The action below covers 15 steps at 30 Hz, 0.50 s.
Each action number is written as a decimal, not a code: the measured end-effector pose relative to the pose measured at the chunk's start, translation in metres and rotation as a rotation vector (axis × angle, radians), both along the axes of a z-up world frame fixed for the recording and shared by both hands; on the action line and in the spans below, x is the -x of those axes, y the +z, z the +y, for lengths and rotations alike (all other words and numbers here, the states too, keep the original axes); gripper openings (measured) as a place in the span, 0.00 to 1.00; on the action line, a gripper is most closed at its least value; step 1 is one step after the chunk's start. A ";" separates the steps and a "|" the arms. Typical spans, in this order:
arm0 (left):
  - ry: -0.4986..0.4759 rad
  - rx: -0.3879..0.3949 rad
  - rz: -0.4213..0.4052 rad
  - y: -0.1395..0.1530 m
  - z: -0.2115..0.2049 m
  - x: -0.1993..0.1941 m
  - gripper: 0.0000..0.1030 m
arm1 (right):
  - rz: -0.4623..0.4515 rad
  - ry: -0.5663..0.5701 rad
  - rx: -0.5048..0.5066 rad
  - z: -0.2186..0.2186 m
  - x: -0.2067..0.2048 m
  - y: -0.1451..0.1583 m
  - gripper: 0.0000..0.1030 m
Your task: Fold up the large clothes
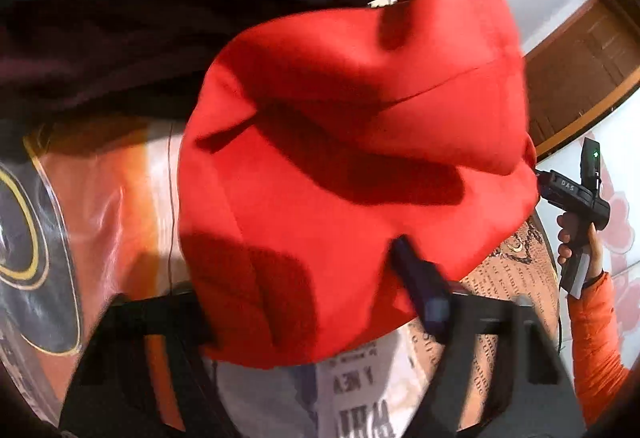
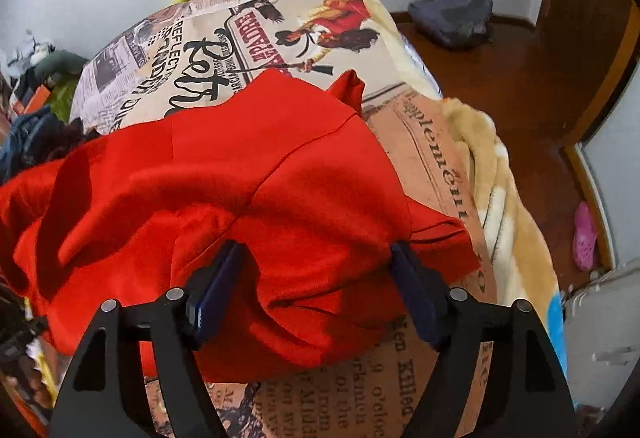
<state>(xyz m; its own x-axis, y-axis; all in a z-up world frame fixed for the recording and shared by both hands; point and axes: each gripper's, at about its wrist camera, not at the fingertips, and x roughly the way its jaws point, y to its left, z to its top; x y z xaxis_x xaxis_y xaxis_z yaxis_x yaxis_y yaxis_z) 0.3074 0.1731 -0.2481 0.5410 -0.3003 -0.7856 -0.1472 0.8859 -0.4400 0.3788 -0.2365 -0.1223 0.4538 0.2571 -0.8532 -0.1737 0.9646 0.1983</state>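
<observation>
While both grippers tilt steeply down at the bed, one red garment [image 2: 224, 197] lies bunched on the printed sheet [image 2: 424, 390] beneath them. From the right wrist view, the right gripper [image 2: 316, 258] has its two blue pads [image 2: 216, 290] spread wide, one on each side of a rumpled mound of red cloth. The cloth sits between them and brushes their tips, yet neither pad presses it flat, so the jaws stand open around it. From the left wrist view, which is blurred, the left gripper [image 1: 304, 278] is half buried: red cloth [image 1: 352, 141] drapes over its left finger, and only the right pad [image 1: 420, 286] shows, its tip against the cloth's lower edge. Whether that gripper grips the cloth I cannot tell. At the right edge of the same view, a hand [image 1: 572, 234] in an orange sleeve [image 1: 592, 338] holds the other gripper's black handle upright, its nose at the garment's far edge. Dark clothes [image 1: 160, 17] are heaped behind the red one. One beige blanket [image 2: 500, 173] hangs over the bed's side, and one pink shoe [image 2: 585, 236] lies on the wooden floor [image 2: 520, 85].
</observation>
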 end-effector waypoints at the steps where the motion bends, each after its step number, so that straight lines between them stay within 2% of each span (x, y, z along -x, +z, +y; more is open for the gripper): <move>1: -0.002 -0.007 -0.007 0.003 -0.002 0.000 0.35 | -0.013 0.010 0.007 0.000 0.003 0.002 0.43; 2: -0.002 -0.006 -0.014 0.005 -0.002 0.001 0.25 | -0.030 0.021 0.015 0.000 0.007 0.005 0.26; 4: 0.007 0.000 -0.021 0.011 -0.003 0.007 0.16 | -0.029 0.045 -0.020 -0.002 0.012 0.009 0.15; 8: 0.008 -0.012 -0.036 0.026 -0.005 0.024 0.12 | -0.071 0.068 -0.012 -0.005 0.041 0.025 0.12; 15: -0.019 0.034 -0.044 0.049 0.005 0.075 0.09 | -0.092 0.115 -0.037 -0.008 0.108 0.045 0.12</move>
<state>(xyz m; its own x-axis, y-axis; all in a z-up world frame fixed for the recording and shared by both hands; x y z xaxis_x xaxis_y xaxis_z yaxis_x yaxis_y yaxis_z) 0.2322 0.1784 -0.1993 0.5690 -0.3367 -0.7502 -0.1102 0.8729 -0.4753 0.2710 -0.2449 -0.0770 0.4955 0.3427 -0.7981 -0.3017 0.9296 0.2119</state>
